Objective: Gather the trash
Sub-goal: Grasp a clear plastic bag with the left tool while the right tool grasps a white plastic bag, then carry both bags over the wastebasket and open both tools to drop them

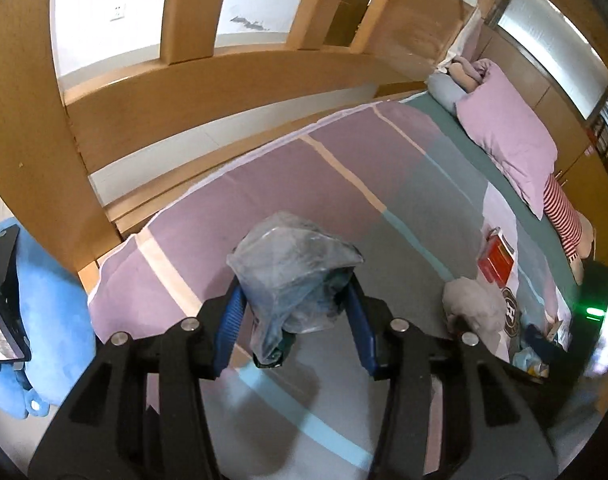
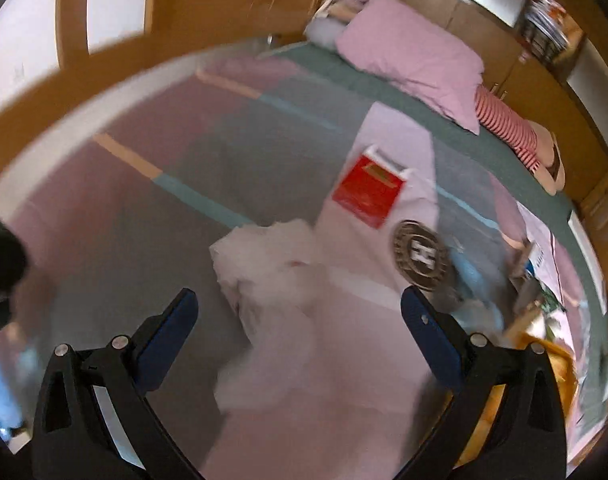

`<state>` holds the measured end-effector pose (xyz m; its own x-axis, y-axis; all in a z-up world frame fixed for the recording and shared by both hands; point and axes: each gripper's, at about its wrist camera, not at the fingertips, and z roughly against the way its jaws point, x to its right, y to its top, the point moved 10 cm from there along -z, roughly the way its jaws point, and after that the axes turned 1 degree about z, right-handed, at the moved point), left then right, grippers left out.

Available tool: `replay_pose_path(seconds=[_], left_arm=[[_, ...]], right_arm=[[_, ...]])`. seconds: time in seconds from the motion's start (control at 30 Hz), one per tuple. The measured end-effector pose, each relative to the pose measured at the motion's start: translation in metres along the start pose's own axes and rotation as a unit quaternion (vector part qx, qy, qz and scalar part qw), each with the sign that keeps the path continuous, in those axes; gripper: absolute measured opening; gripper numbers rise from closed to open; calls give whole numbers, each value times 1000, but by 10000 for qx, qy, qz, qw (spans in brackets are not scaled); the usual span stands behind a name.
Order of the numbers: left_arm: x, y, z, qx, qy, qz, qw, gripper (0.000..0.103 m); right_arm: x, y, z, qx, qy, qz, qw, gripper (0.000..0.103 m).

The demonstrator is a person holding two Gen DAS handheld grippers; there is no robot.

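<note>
Holding a clear plastic bag (image 1: 293, 276) bunched between its blue pads, left claw (image 1: 295, 312) clenched on the crumple above the patchwork bed cover (image 1: 263, 184); bag hanging with its long axis roughly upright, wide puffed end toward the far side of the bed, narrow dark-tinted tail drooping down between the fingers. Spread wide and grasping nothing, right claw (image 2: 299, 320) poised over a crumpled pale tissue wad (image 2: 271, 268) lying on the cover near a red paper bag (image 2: 366, 192) and a round badge print (image 2: 422, 256). Best practice here, by judgement: keeping the left grip firm so the slack film does not slide out, lowering the right fingers to straddle the wad across its narrower width, then closing low against the fabric without pinching the cover. Wad's long axis seemingly running from the upper left toward the camera, blur leaving its outline uncertain.
</note>
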<state>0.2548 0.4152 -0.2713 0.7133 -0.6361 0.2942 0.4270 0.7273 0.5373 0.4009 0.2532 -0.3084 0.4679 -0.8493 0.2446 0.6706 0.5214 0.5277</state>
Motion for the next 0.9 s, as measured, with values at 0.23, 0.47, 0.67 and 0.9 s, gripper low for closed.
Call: replay_pose_path(seconds=[0.23, 0.47, 0.67, 0.9], left_arm=[[-2, 0, 3, 3, -28, 40, 10000, 50], [-1, -1, 5, 4, -68, -22, 10000, 50], [10, -7, 6, -18, -155, -246, 9996, 50], [25, -18, 9, -39, -286, -562, 9980, 50]], right_arm=[[5, -10, -16, -332, 1134, -971, 9882, 32], [28, -17, 45, 114, 1474, -1231, 9813, 27], [27, -20, 117, 644, 1572, -1038, 9800, 27], [35, -51, 159, 782, 1522, -1233, 9775, 27]])
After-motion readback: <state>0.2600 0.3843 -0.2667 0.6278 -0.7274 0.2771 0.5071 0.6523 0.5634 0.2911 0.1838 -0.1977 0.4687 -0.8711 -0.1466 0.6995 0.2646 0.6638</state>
